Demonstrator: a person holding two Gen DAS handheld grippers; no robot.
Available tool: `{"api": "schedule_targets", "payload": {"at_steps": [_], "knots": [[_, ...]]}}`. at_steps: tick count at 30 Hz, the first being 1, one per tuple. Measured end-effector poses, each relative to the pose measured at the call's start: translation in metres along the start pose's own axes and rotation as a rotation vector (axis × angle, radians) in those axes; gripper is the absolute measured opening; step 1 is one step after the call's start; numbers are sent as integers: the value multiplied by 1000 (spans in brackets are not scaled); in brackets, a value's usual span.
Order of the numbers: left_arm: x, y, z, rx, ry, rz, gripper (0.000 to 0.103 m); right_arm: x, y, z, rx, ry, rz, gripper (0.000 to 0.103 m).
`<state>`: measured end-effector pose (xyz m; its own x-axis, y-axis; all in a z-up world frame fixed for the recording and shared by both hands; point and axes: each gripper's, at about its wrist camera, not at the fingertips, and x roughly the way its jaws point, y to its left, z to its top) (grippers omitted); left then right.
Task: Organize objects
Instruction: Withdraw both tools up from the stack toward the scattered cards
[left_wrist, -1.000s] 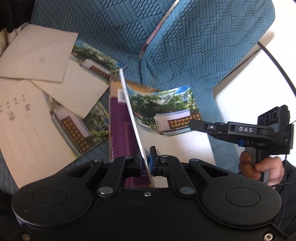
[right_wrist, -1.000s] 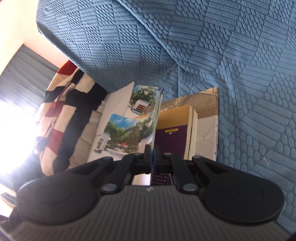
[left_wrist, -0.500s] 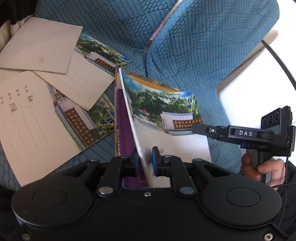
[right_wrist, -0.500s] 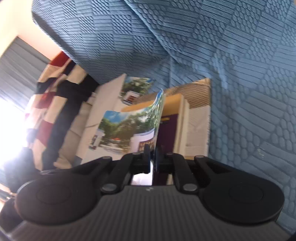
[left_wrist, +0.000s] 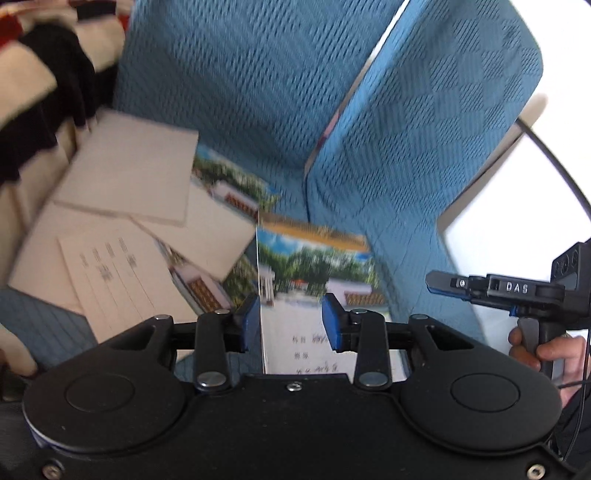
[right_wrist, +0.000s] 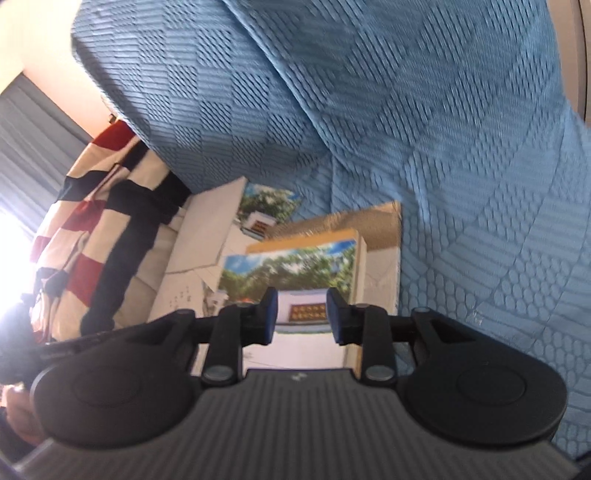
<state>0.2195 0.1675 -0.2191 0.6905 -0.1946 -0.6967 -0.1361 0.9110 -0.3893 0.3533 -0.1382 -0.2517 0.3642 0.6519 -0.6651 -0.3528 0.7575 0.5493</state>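
Observation:
A photo postcard (left_wrist: 314, 280) with trees and a white gate lies flat on a stack on the blue sofa seat; it also shows in the right wrist view (right_wrist: 291, 273). My left gripper (left_wrist: 290, 321) is open just above its near edge, holding nothing. My right gripper (right_wrist: 301, 317) is open over the same card and shows at the right of the left wrist view (left_wrist: 432, 282). Under the card a yellow-topped book (right_wrist: 360, 258) and a brown envelope (right_wrist: 384, 229) show at the right.
Several loose cards and beige envelopes (left_wrist: 125, 173) lie scattered on the seat to the left. A red, black and cream striped cushion (right_wrist: 96, 229) lies beyond them. The blue sofa back (left_wrist: 236, 92) rises behind. A white surface (left_wrist: 517, 206) is at the right.
Both grippers opened and let go of the postcard, which dropped from standing on edge to lying flat on the stack. Both grippers drew back a little.

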Motion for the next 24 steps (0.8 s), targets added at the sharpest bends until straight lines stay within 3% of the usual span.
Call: {"api": "schedule_targets", "payload": {"at_steps": [8,13,24], "knots": [[-65,-20,17,16,-168,58,33,-41,71,2,-157,-114,-14,32],[-106,-30,19,33,-252,94,34,-64,116,-2,-248,-176,19,32],[-160,-29,-7,-17,-323,156,36,-82,179,-39,-355,-216,102,32]]}}
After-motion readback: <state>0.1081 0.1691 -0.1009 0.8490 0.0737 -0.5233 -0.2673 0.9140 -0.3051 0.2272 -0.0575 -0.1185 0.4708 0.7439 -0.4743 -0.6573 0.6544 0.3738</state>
